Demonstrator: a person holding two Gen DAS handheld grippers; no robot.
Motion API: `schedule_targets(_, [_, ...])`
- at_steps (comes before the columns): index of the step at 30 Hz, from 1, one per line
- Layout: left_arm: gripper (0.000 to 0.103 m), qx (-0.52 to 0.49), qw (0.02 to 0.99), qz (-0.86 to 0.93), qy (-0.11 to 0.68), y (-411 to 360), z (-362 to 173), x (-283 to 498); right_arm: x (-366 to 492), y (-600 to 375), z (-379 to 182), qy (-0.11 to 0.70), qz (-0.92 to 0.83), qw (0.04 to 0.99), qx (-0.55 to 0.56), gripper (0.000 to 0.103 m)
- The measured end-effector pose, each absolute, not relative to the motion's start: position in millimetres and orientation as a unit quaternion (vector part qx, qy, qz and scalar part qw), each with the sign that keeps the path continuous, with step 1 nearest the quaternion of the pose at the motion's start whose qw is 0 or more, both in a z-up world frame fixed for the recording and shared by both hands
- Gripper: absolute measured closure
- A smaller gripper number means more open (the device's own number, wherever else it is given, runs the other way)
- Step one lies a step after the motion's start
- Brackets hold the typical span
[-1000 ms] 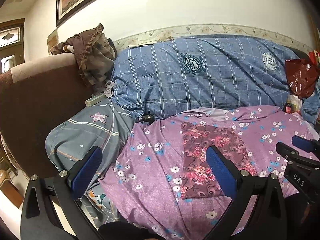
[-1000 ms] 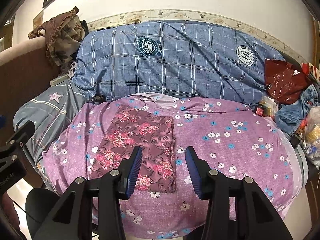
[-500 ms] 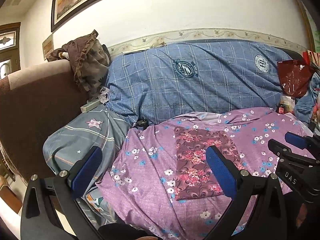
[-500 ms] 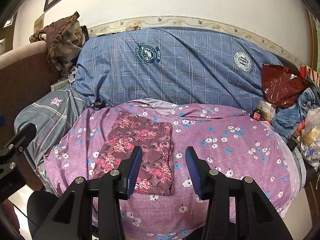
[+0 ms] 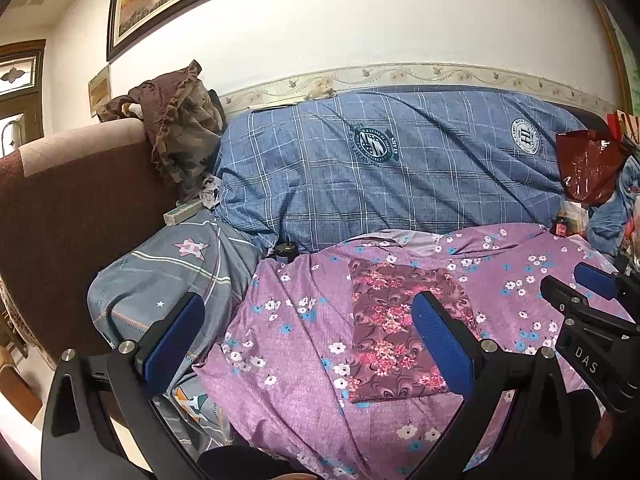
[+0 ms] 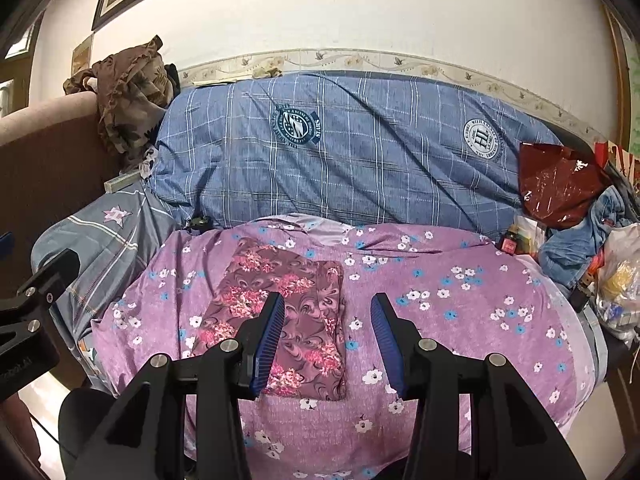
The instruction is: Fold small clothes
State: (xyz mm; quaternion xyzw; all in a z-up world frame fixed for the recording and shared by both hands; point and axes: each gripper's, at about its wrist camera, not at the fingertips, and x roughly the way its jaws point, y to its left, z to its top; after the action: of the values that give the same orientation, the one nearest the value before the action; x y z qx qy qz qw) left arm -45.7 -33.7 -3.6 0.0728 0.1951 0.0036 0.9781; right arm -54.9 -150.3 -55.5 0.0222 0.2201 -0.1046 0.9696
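A small maroon garment with pink flowers [image 5: 394, 326] lies folded flat as a rectangle on the purple flowered bedspread [image 5: 296, 344]; it also shows in the right wrist view [image 6: 296, 300]. My left gripper [image 5: 308, 320] is wide open and empty, held above and in front of the bedspread. My right gripper [image 6: 328, 316] is open and empty, held above the garment's near right part. The right gripper also shows at the right edge of the left wrist view [image 5: 592, 300]. Neither gripper touches the garment.
A blue checked quilt [image 6: 360, 152] lies behind the bedspread. A grey star-print pillow [image 5: 168, 276] and a brown headboard [image 5: 60, 208] are at left, with brown cloth [image 5: 180, 128] on top. A red bag [image 6: 560, 184], denim and clutter [image 6: 616, 280] are at right.
Both grippers have drawn back and risen a little from the bed, so the folded garment looks smaller and lower in view. The garment has not moved. Both grippers stay open.
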Motion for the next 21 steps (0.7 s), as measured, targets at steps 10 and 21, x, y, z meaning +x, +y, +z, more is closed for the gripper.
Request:
schedule_targets(10, [0.000,0.066,0.980,0.006,0.187,-31,6,-55,-65,-143,-46,0.204,-0.105,0.973,0.014,0.056])
schedule_targets(21, [0.000,0.059,0.983,0.012,0.171,-27,20,-70,-81,-134,-31,0.178,-0.109,0.978,0.000,0.055])
